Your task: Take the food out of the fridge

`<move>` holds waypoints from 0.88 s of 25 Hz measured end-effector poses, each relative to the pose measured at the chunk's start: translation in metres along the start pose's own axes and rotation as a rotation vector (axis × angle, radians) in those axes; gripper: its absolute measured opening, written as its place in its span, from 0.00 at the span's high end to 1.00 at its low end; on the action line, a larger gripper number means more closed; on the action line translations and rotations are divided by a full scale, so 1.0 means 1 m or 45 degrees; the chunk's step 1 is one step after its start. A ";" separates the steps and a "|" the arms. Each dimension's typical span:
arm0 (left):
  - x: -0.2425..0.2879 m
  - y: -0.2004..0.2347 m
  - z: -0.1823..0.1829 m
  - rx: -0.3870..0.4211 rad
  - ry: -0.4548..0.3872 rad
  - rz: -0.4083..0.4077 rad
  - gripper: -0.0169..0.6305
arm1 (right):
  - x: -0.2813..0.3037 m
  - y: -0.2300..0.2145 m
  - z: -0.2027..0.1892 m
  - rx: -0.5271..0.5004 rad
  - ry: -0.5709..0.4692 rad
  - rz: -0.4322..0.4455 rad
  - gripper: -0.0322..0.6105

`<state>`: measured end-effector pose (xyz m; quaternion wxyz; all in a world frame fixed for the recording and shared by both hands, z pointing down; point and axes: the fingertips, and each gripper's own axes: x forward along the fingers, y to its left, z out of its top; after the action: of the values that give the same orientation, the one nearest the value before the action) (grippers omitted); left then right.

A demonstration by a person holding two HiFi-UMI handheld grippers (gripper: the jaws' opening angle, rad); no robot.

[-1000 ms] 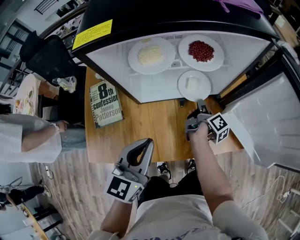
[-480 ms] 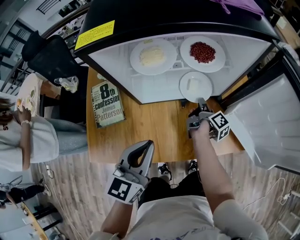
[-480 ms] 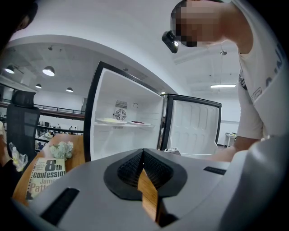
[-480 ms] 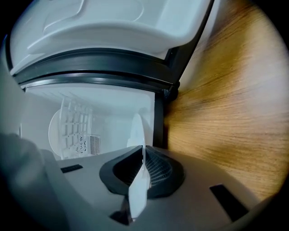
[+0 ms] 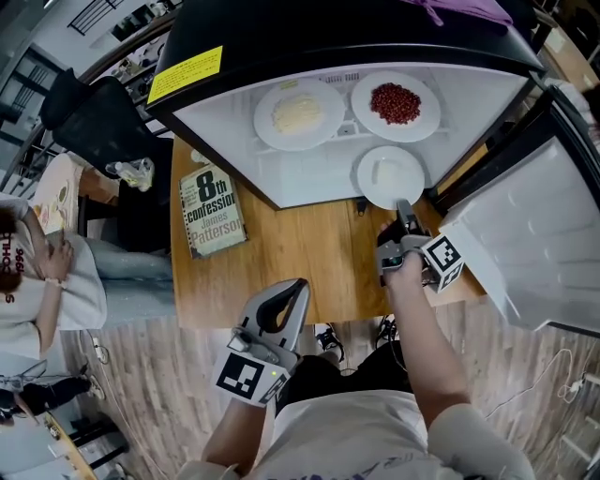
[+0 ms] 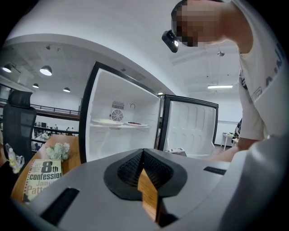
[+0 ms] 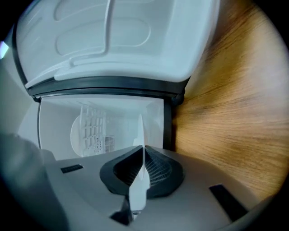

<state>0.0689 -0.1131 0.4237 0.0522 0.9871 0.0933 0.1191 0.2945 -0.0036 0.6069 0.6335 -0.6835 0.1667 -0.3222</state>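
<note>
while clamped, right gripper (image 5: 401,207) on plate (image 5: 409,178)

Fridge (image 5: 328,28) outside: glossy black, reflective. Yellow sticker (image 5: 185,73) on it at far left, paper or film, can't tell. Inner liner (image 5: 309,178): smooth white plastic, slight sheen. Door liner (image 5: 534,253) at right: same moulded white plastic. Near plate (image 5: 408,183), far left plate (image 5: 267,127) and far right plate (image 5: 427,108): white, smooth, glazed look. Table (image 5: 309,267): wood, clear grain, satin finish. Book (image 5: 211,211) at left: paperback, printed cover, light sheen. Left gripper (image 5: 292,286): matt grey plastic shell; pads (image 6: 131,169) black, finely ribbed, rubbery. Floor (image 5: 150,375): pale wood planks, matt. Purple cloth (image 5: 473,11) on the fridge top, soft, creased. Shirt (image 5: 375,441): white cloth.
</note>
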 end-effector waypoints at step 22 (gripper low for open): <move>0.037 -0.070 -0.001 0.007 0.006 -0.160 0.96 | -0.152 -0.042 -0.013 -0.154 0.463 -0.043 0.90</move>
<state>0.0919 -0.0369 0.4243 0.0566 0.9792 0.1555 0.1177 0.1669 0.0890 0.6127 0.5452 -0.6534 0.2860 -0.4404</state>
